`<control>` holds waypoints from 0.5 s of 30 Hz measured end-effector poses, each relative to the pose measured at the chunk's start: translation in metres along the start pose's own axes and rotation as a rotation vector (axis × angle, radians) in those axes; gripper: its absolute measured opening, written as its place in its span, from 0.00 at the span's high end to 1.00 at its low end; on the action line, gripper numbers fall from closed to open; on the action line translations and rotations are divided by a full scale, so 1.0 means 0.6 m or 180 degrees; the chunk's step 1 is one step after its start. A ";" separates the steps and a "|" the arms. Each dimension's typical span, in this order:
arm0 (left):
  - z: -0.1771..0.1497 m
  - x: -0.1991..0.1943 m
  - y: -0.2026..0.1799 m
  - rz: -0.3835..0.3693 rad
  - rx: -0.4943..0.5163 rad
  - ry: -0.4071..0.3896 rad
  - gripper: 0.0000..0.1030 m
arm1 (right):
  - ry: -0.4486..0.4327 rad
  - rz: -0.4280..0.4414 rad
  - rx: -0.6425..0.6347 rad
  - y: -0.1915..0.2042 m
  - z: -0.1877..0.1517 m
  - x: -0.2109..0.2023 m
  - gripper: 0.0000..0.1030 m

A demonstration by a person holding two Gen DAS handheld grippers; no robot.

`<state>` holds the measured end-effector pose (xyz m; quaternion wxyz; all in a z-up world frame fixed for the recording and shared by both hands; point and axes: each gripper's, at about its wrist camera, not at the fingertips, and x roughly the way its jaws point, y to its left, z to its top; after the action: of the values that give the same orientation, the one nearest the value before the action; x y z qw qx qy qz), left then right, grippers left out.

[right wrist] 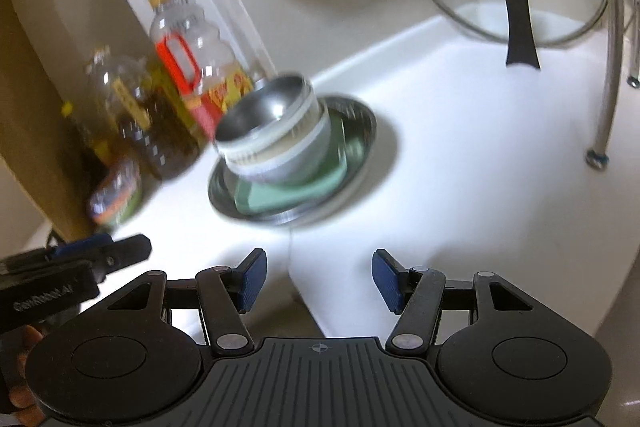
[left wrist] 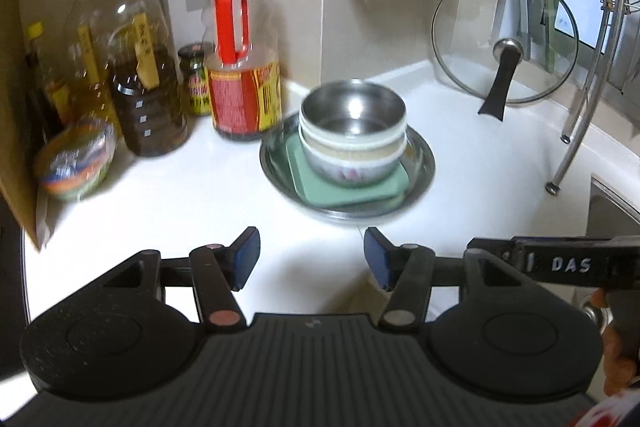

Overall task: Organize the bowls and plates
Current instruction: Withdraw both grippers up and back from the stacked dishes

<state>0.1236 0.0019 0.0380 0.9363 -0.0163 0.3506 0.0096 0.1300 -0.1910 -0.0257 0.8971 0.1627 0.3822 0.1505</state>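
Observation:
On the white counter [left wrist: 160, 203] stands one pile: a round steel plate [left wrist: 420, 169] at the bottom, green square plates [left wrist: 320, 187] on it, and nested bowls on top, the uppermost a steel bowl [left wrist: 352, 107]. The right wrist view shows the same steel plate [right wrist: 360, 131] and steel bowl [right wrist: 264, 111], blurred. My left gripper [left wrist: 312, 259] is open and empty, short of the pile above the counter's front. My right gripper [right wrist: 319, 281] is open and empty too, near the counter's edge, well short of the pile. Each gripper shows at the side of the other's view.
Oil and sauce bottles [left wrist: 240, 67] stand at the back left, with a small jar and a sealed bowl [left wrist: 76, 163] in front. A glass pot lid [left wrist: 504, 39] leans on the back wall. A metal dish rack's legs [left wrist: 576, 99] stand at the right, beside a sink edge.

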 end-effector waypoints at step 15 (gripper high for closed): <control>-0.096 -0.062 -0.064 0.0055 -0.0142 0.0271 0.48 | 0.0237 -0.0057 -0.0266 -0.007 -0.083 -0.075 0.42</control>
<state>0.0587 -0.0388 0.0201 0.9199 -0.0346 0.3899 0.0248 0.0641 -0.2036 -0.0317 0.8896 0.1160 0.4102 0.1642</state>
